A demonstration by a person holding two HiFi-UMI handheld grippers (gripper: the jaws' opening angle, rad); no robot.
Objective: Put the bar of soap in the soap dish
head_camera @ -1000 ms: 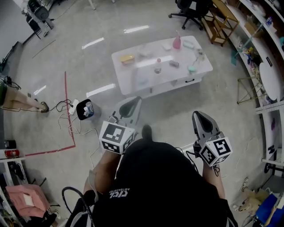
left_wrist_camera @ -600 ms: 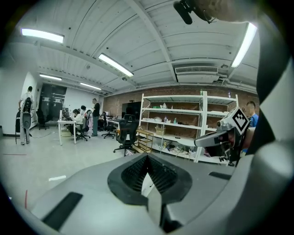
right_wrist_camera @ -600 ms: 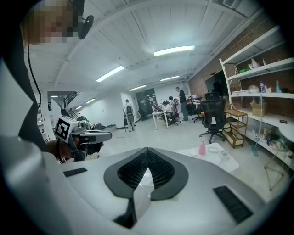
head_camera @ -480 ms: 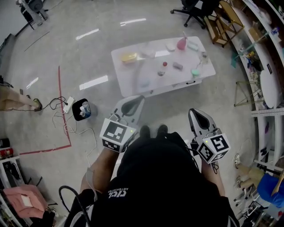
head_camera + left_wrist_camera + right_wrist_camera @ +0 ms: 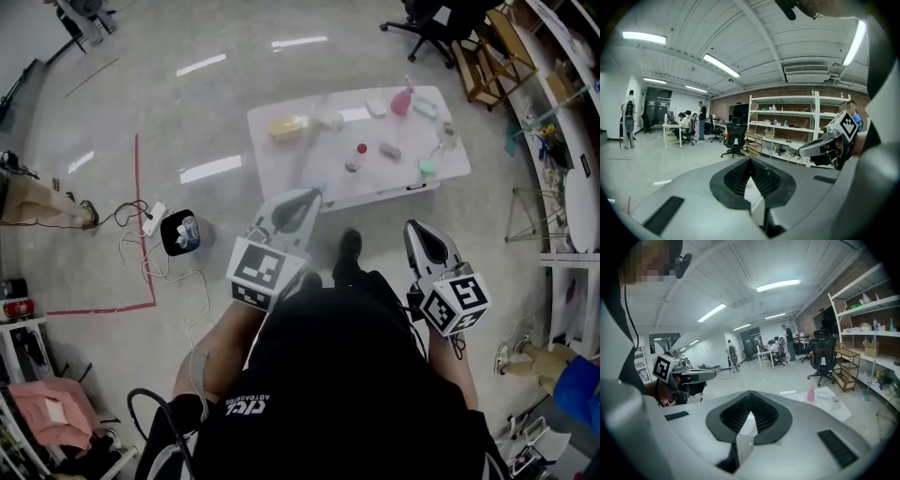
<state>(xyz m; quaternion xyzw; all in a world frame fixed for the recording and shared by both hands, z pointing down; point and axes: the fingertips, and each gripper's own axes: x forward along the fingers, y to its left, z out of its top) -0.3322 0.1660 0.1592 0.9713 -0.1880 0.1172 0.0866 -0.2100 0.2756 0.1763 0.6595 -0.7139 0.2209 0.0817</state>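
Approach stage: standing well short of table (image 5: 319,173), holding left gripper (image 5: 292,208) & right gripper (image 5: 424,242) shut, empty. Next: needing to get w/in reach, locating soap.

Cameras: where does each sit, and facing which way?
Head view: on the person's head, steeply down at white table; torso, left gripper, right gripper.
Left gripper view: on left gripper, facing shelves; shut jaws, right gripper.
Right gripper view: on right gripper, facing table; shut jaws, left gripper.
Head and right gripper views share the table.
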